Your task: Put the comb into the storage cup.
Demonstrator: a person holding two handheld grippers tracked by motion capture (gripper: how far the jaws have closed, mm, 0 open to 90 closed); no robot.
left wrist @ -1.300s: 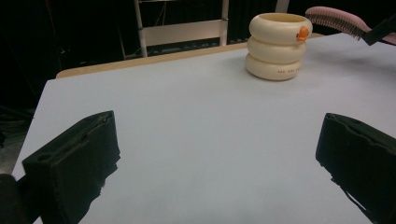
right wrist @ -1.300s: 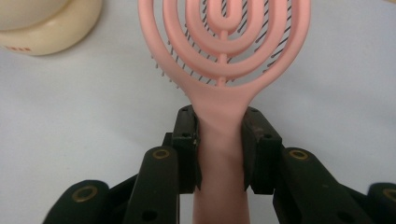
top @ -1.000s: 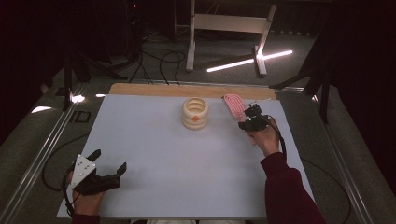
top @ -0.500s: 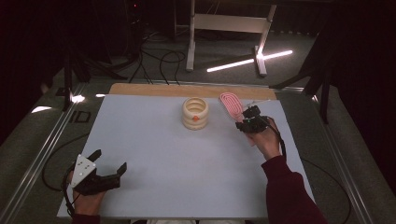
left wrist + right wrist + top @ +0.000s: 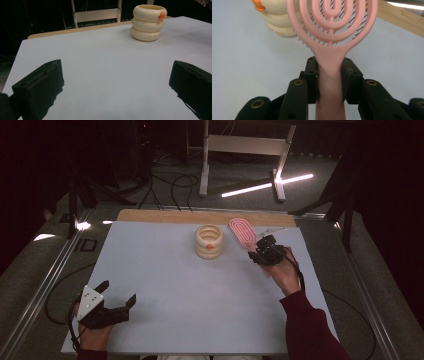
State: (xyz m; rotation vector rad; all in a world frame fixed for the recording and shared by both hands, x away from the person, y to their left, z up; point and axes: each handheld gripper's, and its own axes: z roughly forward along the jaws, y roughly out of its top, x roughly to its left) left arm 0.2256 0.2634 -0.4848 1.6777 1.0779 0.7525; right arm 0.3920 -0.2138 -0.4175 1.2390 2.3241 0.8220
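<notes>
A pink hairbrush (image 5: 242,232) with looped ribs is held off the table by its handle. My right gripper (image 5: 261,251) is shut on that handle, and in the right gripper view the pink hairbrush (image 5: 332,30) rises between the two black pads with my right gripper (image 5: 329,72) clamped on its neck. A cream ringed cup (image 5: 209,241) with an orange spot stands just left of the brush head. My left gripper (image 5: 117,297) rests open at the table's near left corner, and the cream cup (image 5: 148,22) stands far ahead of my left gripper (image 5: 115,82).
The pale blue table top (image 5: 165,285) has a wooden strip (image 5: 165,215) along its far edge. Metal rails (image 5: 45,285) run down both sides. Beyond the table stand a white frame (image 5: 240,145) and cables on the dark floor.
My right gripper has lifted the pink hairbrush and carried it a little left, toward the cream cup. The left gripper has stayed put.
</notes>
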